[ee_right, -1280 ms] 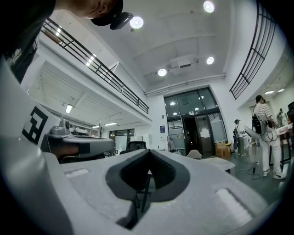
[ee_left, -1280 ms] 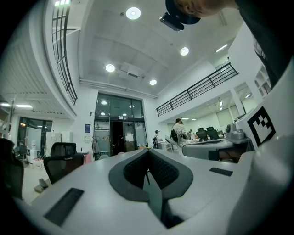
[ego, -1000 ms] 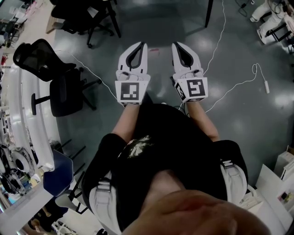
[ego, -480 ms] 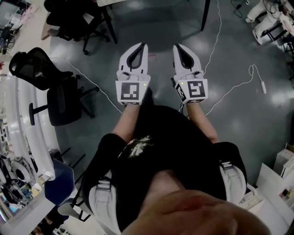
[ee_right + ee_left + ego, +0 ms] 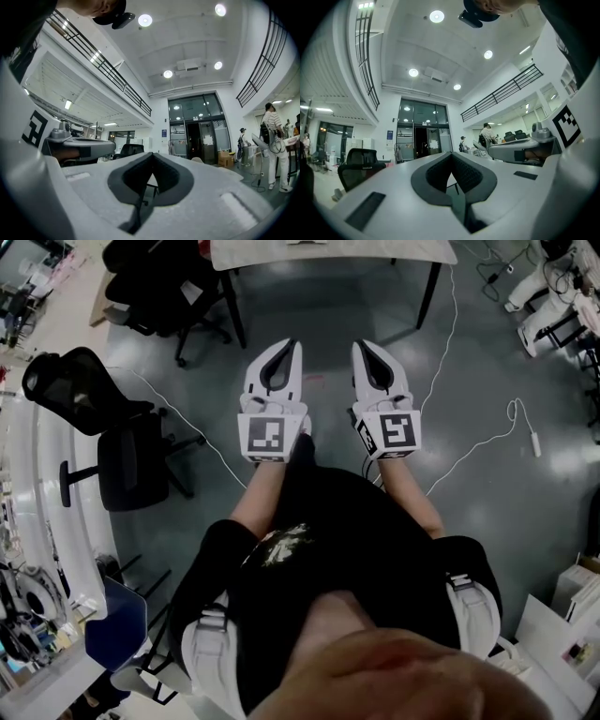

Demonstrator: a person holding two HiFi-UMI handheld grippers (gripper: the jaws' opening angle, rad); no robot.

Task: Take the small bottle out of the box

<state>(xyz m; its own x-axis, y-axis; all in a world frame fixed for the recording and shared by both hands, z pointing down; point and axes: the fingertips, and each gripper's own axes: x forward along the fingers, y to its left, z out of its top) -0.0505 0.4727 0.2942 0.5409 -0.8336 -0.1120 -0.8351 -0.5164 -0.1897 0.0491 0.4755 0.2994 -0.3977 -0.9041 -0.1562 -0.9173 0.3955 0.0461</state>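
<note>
The left claw (image 5: pixel 292 345) and right claw (image 5: pixel 360 345), both pressed together on nothing, are pointing toward the far bench (image 5: pixel 375 251) (box and small bottle showing nowhere), neither claw sitting nearer.

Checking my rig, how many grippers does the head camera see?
2. The left gripper is out front over the floor, left of centre; the right gripper is beside it, right of centre. Both shut, empty.

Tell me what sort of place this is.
Likely an open-plan lab or office hall: an office chair, a white table and a loose cable on the floor, a railed mezzanine, glass entrance doors.
</note>
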